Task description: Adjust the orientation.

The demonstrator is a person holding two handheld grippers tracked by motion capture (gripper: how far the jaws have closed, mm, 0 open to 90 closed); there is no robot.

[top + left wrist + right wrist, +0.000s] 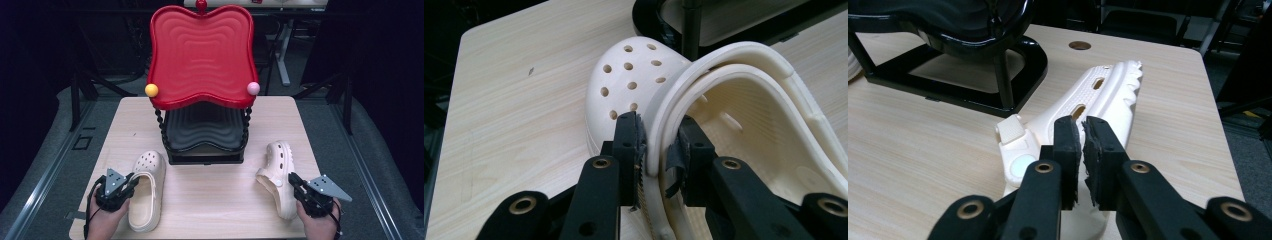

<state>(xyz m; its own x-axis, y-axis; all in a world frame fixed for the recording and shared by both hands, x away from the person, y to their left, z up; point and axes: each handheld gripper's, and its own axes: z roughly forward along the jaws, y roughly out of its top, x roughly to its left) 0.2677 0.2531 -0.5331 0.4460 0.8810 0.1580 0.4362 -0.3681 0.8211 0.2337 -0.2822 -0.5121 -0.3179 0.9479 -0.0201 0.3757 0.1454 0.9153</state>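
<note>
Your left tool [127, 183], at the lower left of the high view, is clamped on the side wall of the left clog [146, 190]: the left gripper view shows one jaw outside the rim and strap and the other inside the foot opening, so the wall is pinched between them. That looks like a grip meant for lifting the shoe by its rim, since the wall is thin enough to fit between the jaws. Your right tool [296, 184], at the lower right, meets the right clog [276, 176], which lies tipped on its side. In the right gripper view the jaws stand almost together with only a thin slit between them, right at the heel end; whether any of the shoe is caught in that slit I cannot tell. Both clogs rest on the table [210, 200], one each side of the two-tier rack [202, 100] at centre frame. The high view gives you the red upper tray [200, 50] and the shoes' layout; the gripper views give you the jaw contact, and the right one shows the clog's ridged sole edge.
</note>
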